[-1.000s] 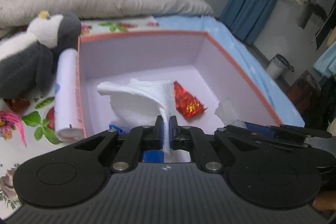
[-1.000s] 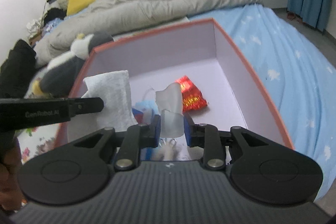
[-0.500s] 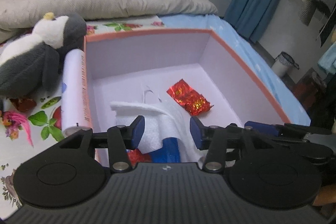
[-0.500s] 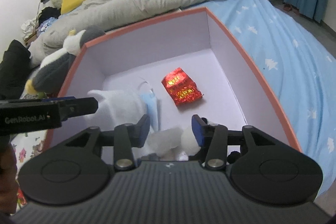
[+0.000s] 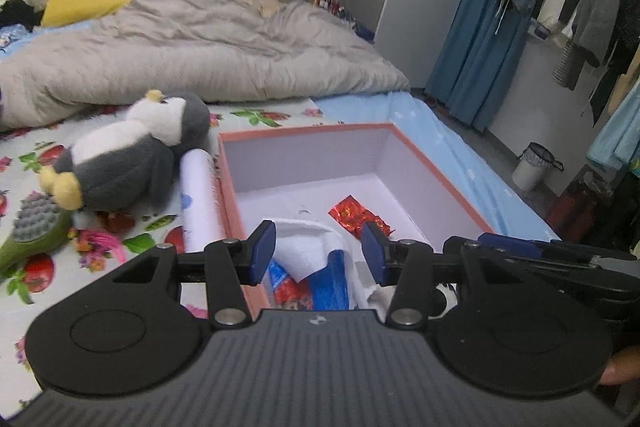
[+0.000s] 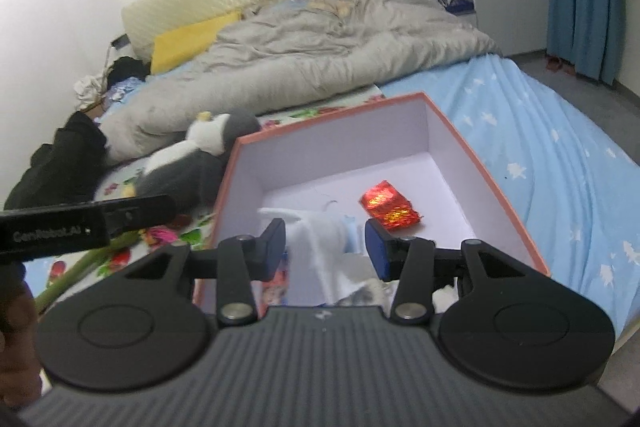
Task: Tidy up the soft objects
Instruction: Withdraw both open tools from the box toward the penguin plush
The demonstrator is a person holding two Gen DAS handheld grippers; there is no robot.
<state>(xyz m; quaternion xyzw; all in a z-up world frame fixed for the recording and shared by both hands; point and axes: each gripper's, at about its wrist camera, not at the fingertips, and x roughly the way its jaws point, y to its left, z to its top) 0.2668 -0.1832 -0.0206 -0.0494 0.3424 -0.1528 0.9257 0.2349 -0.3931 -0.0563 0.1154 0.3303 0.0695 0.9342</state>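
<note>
Item: open box [image 5: 436,183], orange rim, pale lining, standing on the bed near its right edge.

Contents: white cloth [image 5: 308,247] heaped at the box's near-left corner, partly over blue and red packets [image 5: 320,283]; a red foil wrapper [image 5: 358,217] lay toward the middle of the floor; a crumpled pale piece [image 6: 360,283] lay at the near edge, identity uncertain.

Outside the box: penguin plush [image 5: 128,155] on the floral sheet, touching a white roll [image 5: 200,203] that lay along the box's left wall; a green brush [image 5: 34,235] sat near the bed's left edge.

Left gripper [image 5: 318,251]: jaws spread wide, holding nothing, poised above the cloth at the near-left corner.

Right gripper [image 6: 326,243]: jaws likewise wide apart and empty, above the box's near edge.

Risks, as judged: the penguin, bulky and yielding, could slip from a pinch on loose fur, or snag on the rim and tip the light box. Reaching for it might nudge the roll away. The two tools sat near each other and could collide.
</note>
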